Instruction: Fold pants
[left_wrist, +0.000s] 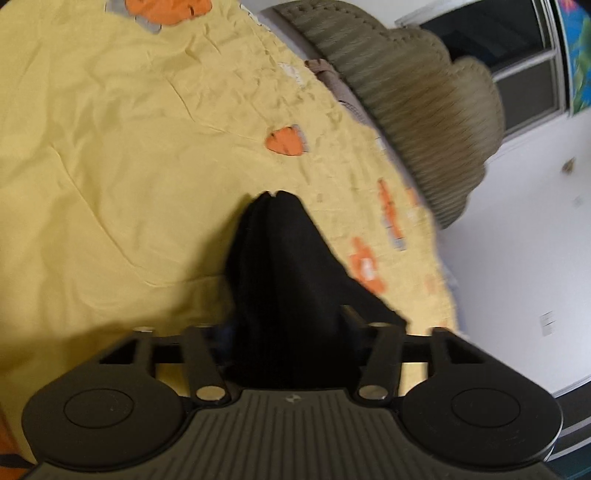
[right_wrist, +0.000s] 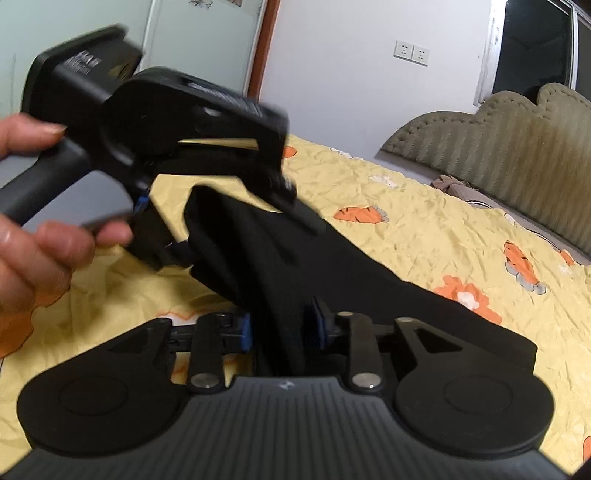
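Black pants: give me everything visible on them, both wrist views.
The black pants are plain, dark, soft-looking fabric, bunched into folds, with no seams or waistband discernible. They are lifted above the yellow bedspread, draped between both tools: the right gripper has cloth between its blue-padded jaws, and the left gripper has a bunch running between its jaws, tapering forward. One end trails down toward the bedspread.

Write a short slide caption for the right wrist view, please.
Black pants bunched between both grippers above a yellow bedspread.
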